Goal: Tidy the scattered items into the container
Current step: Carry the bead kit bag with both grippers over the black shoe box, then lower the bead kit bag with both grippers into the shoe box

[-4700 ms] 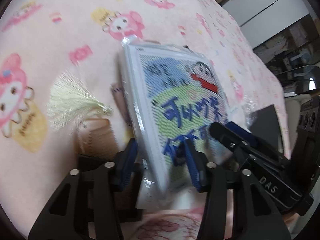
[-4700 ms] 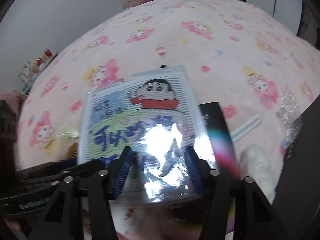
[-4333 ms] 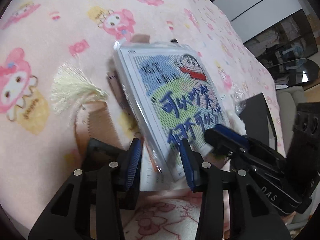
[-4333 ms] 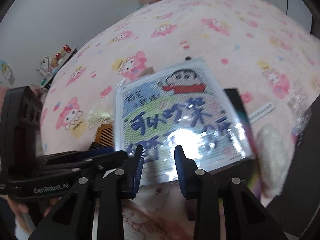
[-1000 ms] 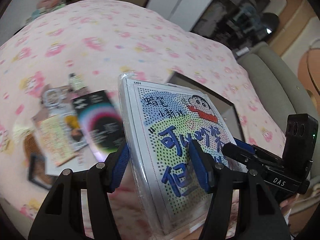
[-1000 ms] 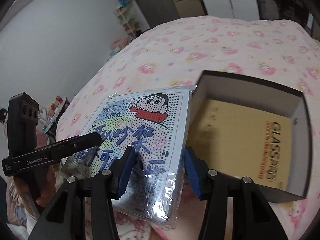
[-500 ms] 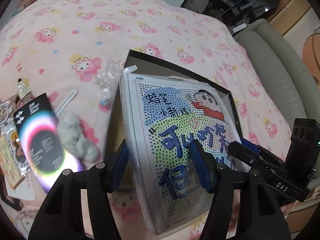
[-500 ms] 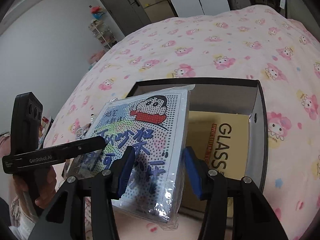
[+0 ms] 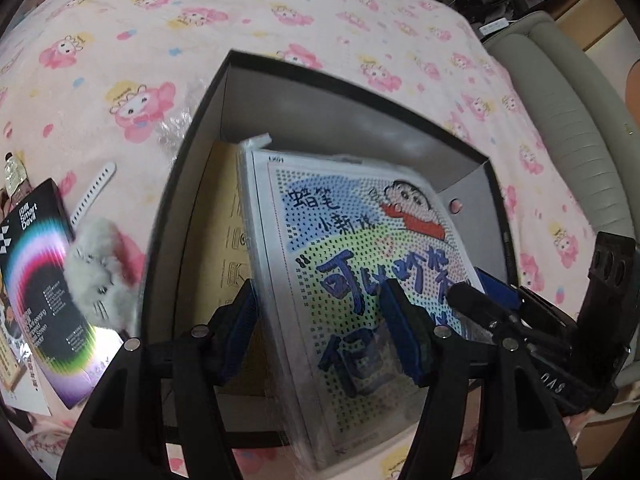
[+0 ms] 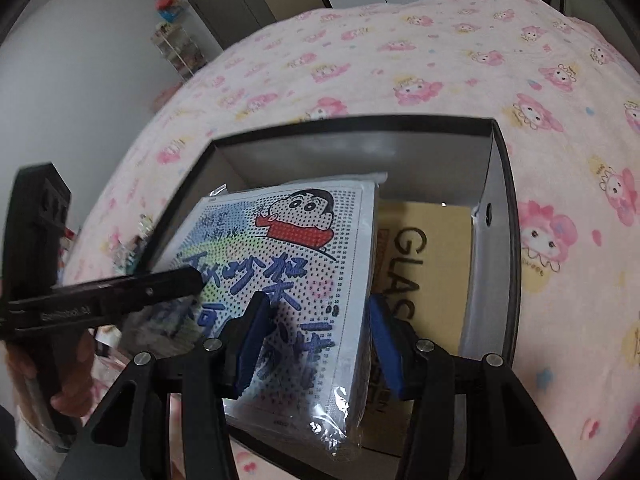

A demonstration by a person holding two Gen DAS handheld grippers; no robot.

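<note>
I hold the wrapped cartoon kit [image 9: 360, 280] tilted over the open box [image 10: 496, 240] on the bed, between both hand-held grippers: left [image 9: 320, 328] and right [image 10: 316, 340] clamp its edges. Next I should lower it flat and release. The card inside reads "GLAS".

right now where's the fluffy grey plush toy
In the left wrist view, the grey plush toy lies on the pink blanket, between the black box and the Smart Devil package.
</note>
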